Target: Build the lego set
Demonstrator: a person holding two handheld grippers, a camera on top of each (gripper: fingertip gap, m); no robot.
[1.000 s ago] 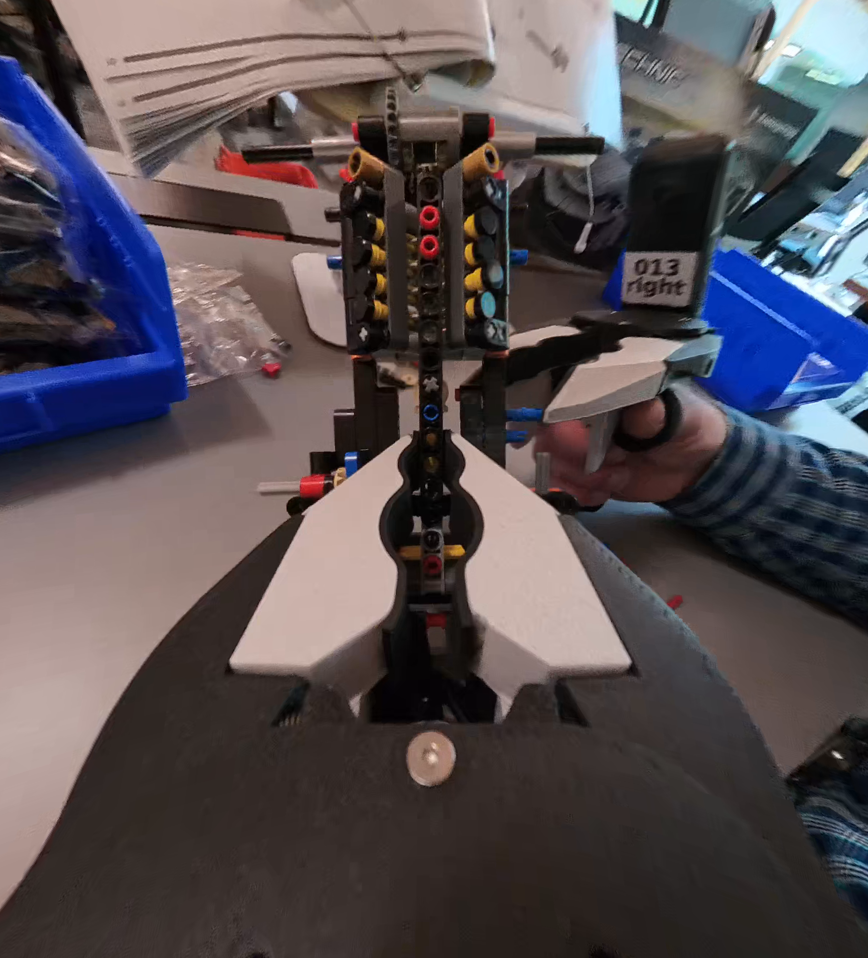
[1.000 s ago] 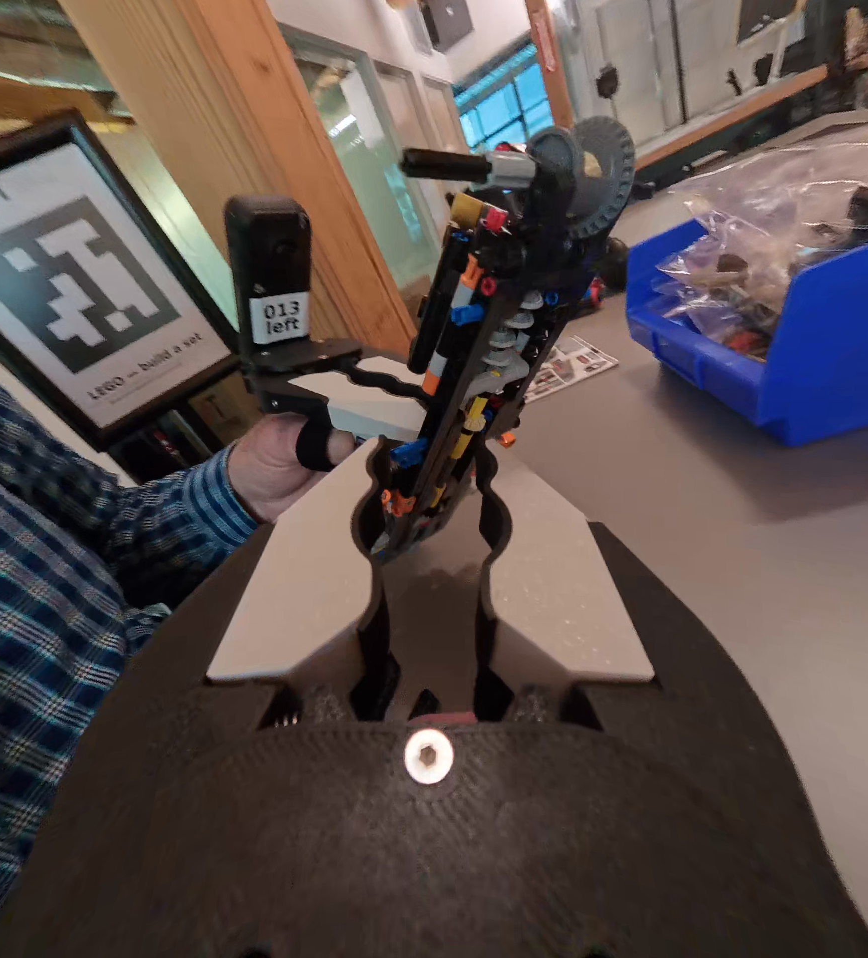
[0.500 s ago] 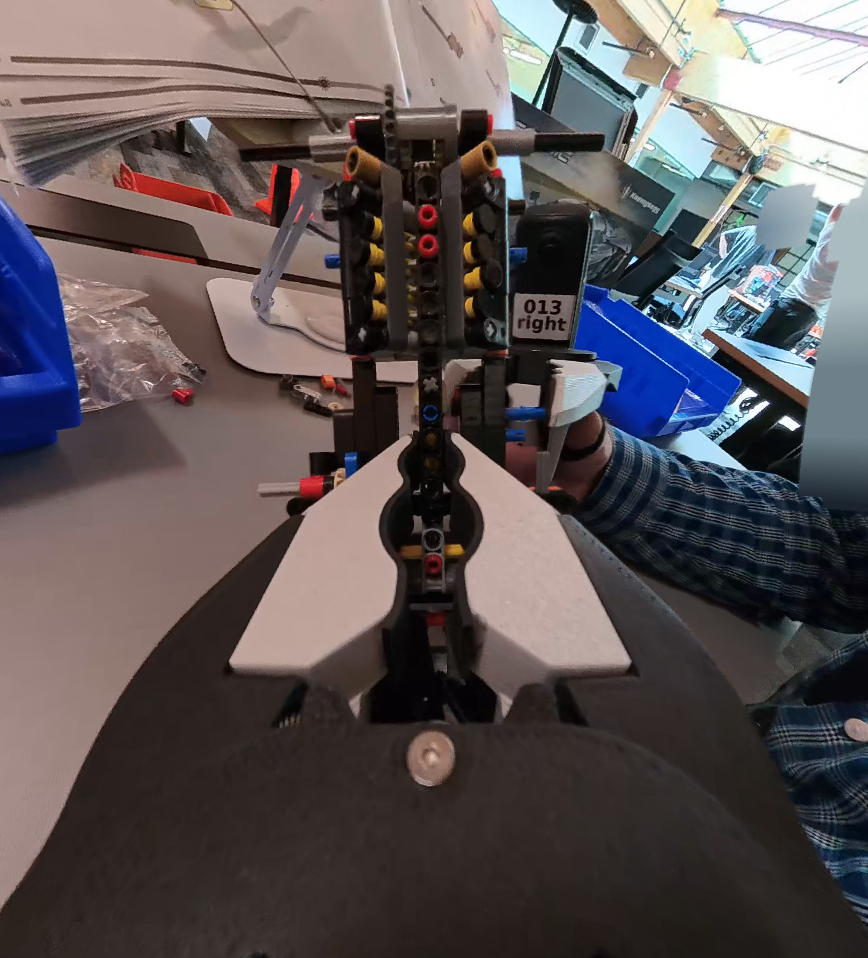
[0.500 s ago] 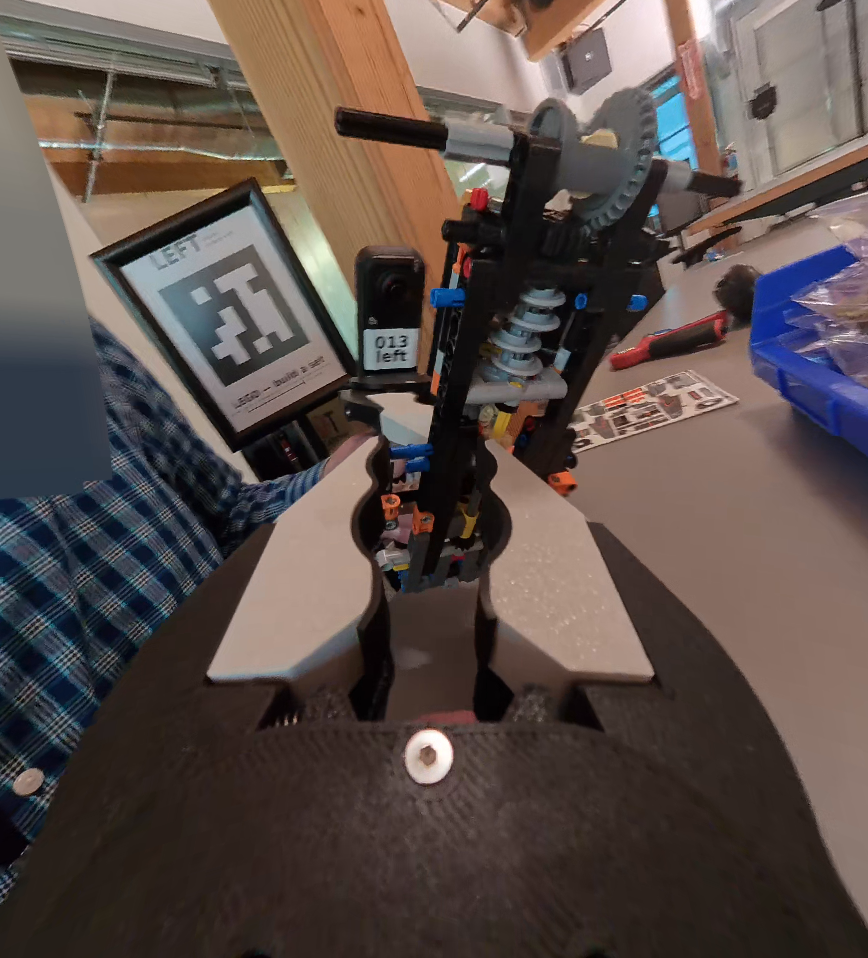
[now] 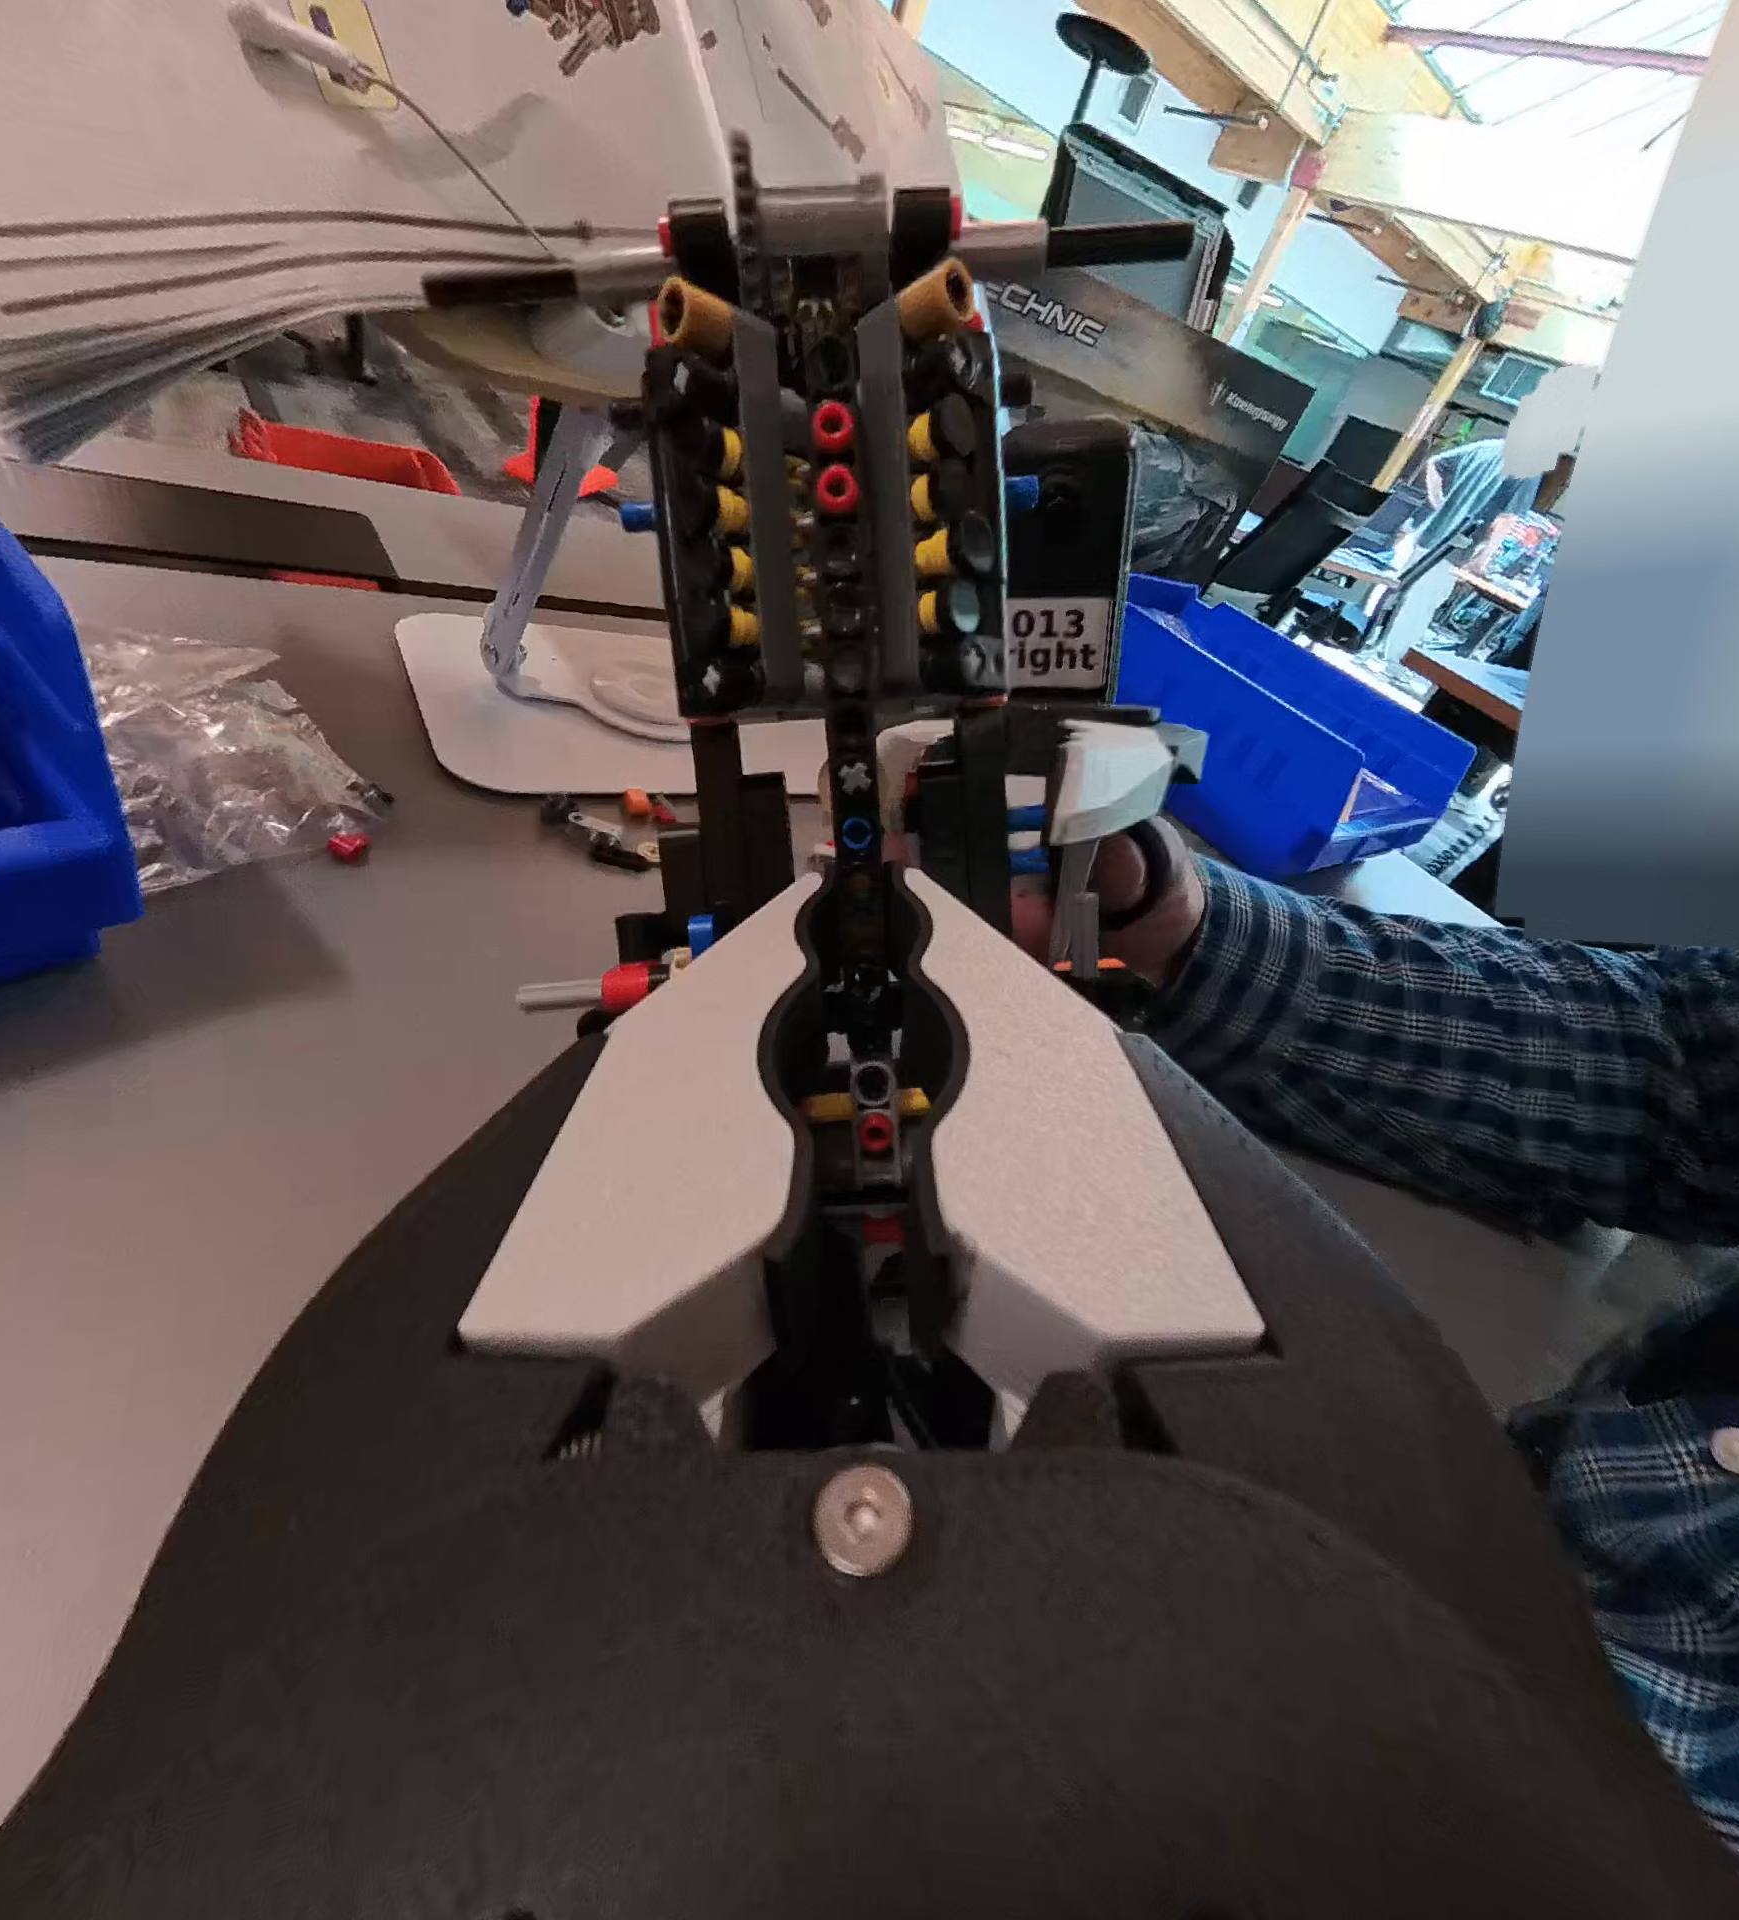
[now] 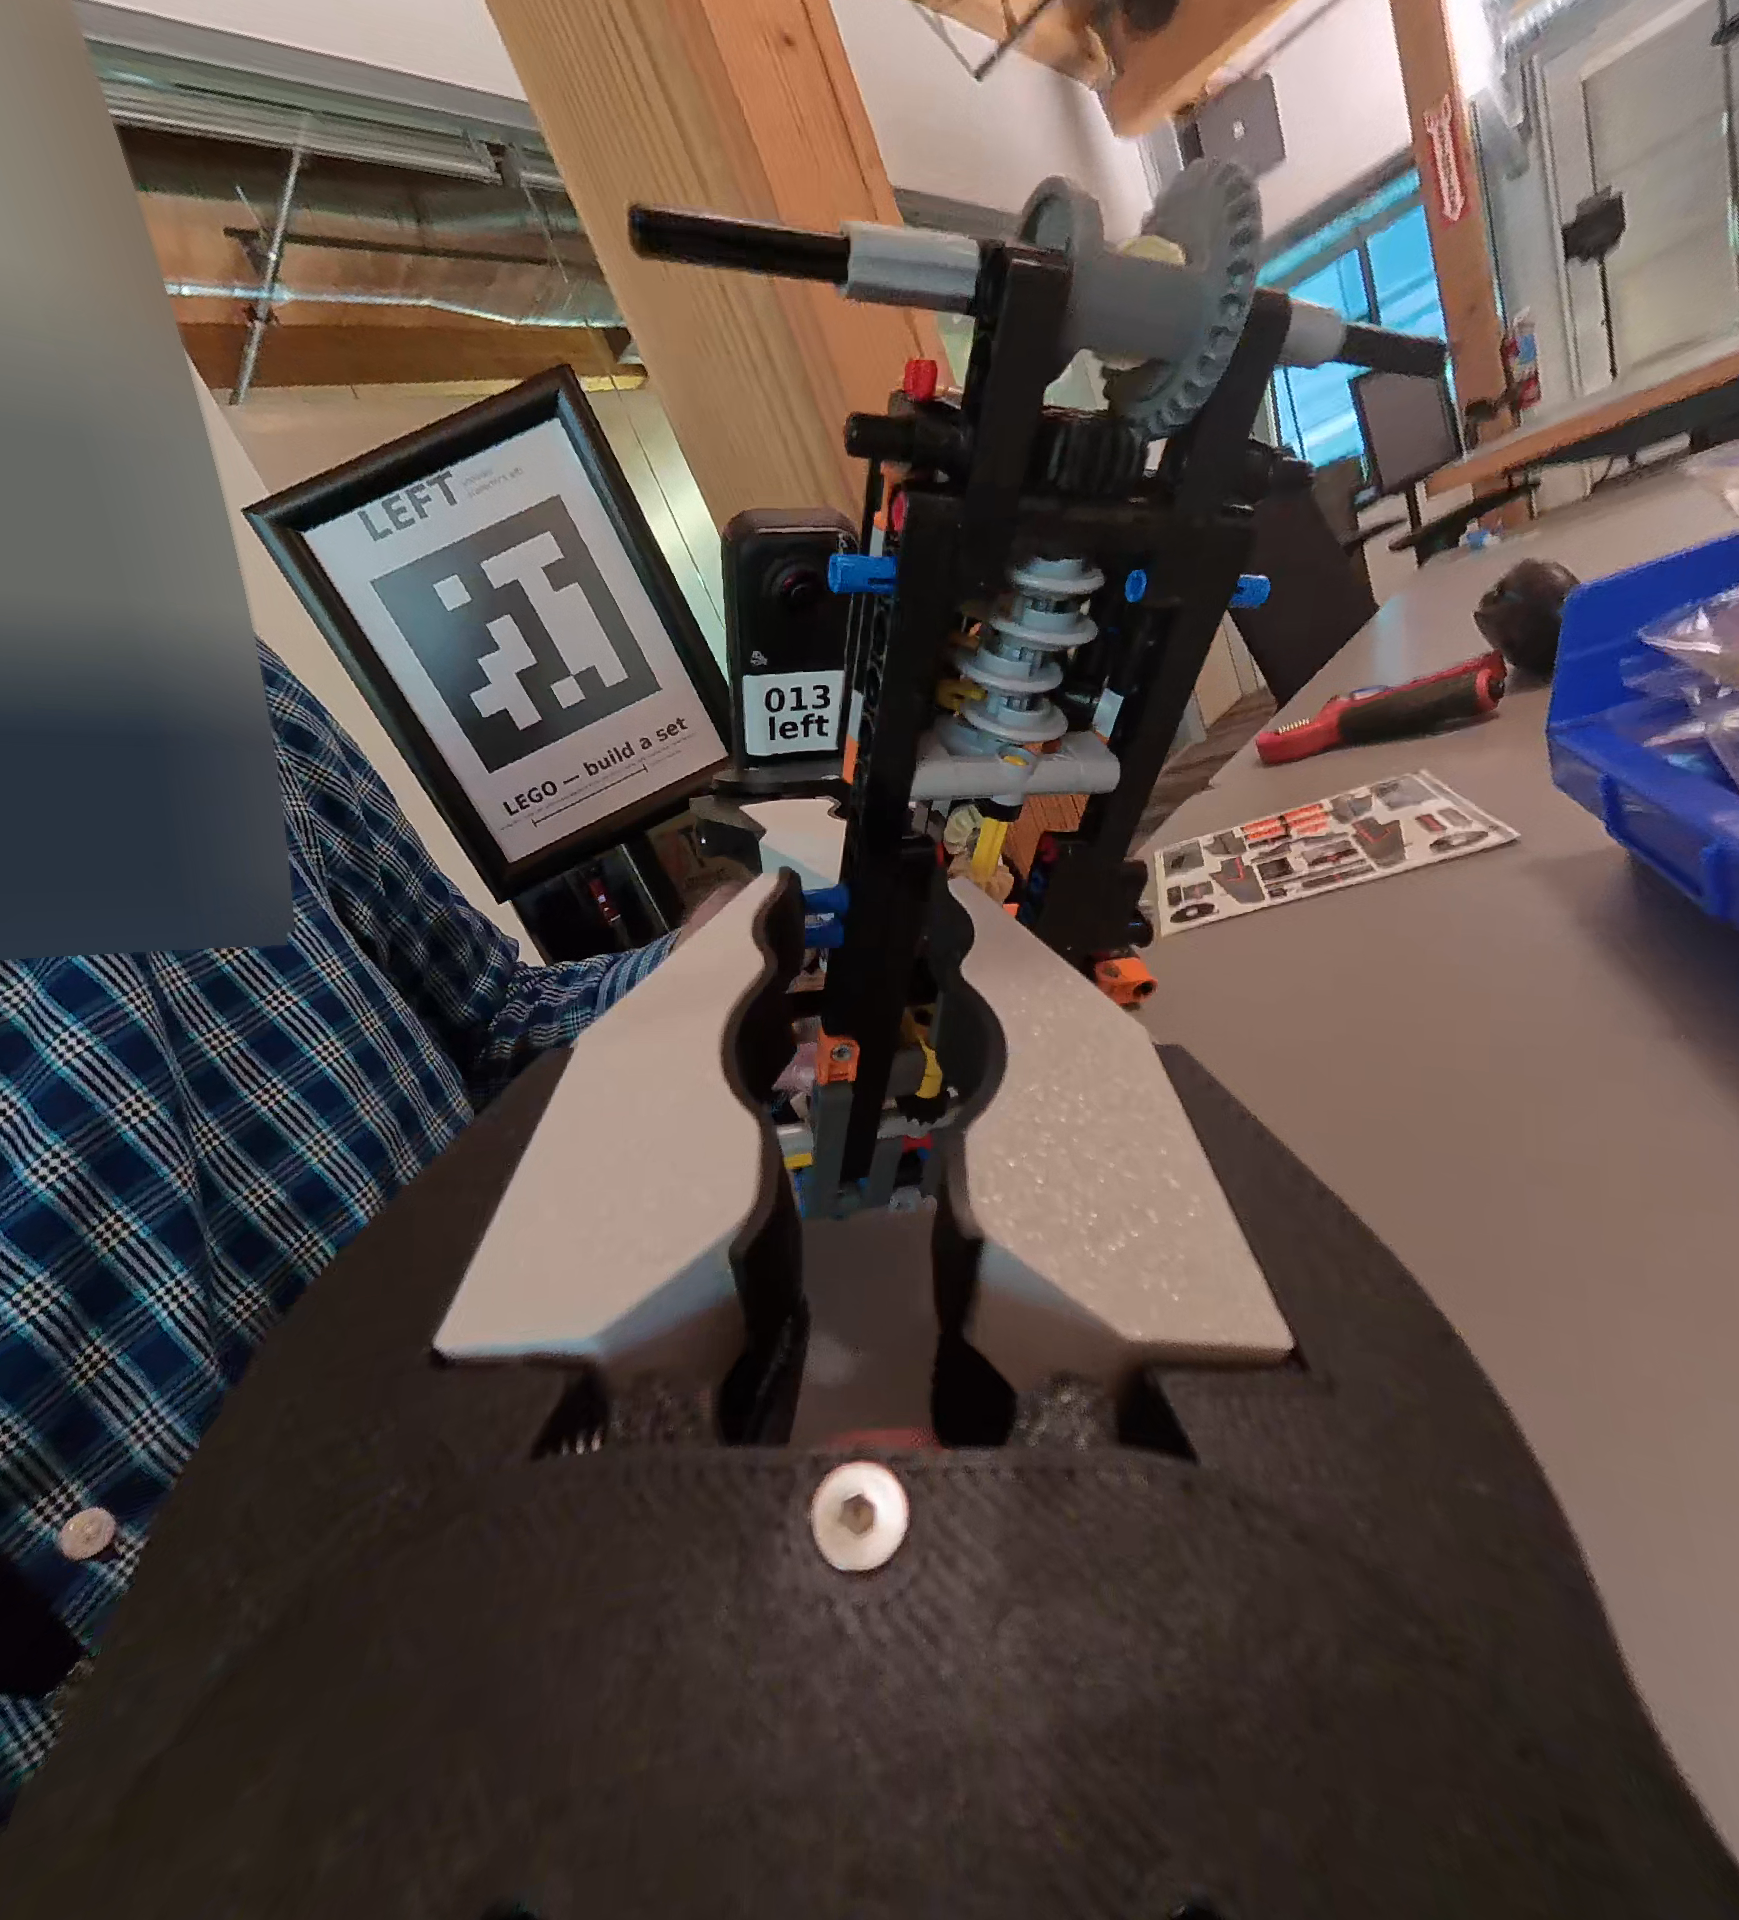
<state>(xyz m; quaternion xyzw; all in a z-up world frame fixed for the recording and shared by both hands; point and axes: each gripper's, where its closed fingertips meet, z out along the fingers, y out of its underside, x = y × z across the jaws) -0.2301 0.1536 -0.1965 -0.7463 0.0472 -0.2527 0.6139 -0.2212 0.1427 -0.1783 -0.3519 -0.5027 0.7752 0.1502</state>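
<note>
The lego assembly (image 5: 829, 520) is a tall black frame with yellow and red pins and a grey axle across the top. It stands upright between both grippers. My left gripper (image 5: 860, 883) is shut on its thin black centre beam. My right gripper (image 6: 875, 894) is shut on the lower black frame of the same assembly (image 6: 1010, 644), whose grey spring and top gear show there. The right gripper (image 5: 1104, 779) shows behind the assembly in the left wrist view. The left gripper (image 6: 740, 821) shows behind it in the right wrist view.
A blue bin (image 5: 3, 831) and a bag of parts (image 5: 210, 758) lie at the left. A booklet on a white stand (image 5: 532, 665), loose small parts (image 5: 605, 821) and another blue bin (image 5: 1280, 748) are behind. A sticker sheet (image 6: 1332, 842), a red-handled tool (image 6: 1384, 712), a blue bin (image 6: 1675, 800) and a framed sign (image 6: 501, 644) also show. Left and right tips are no more than a few centimetres apart.
The assembly has swung from tilted to upright in the right wrist view. Both grippers keep their hold. The right gripper has moved in close behind the assembly in the left wrist view.
</note>
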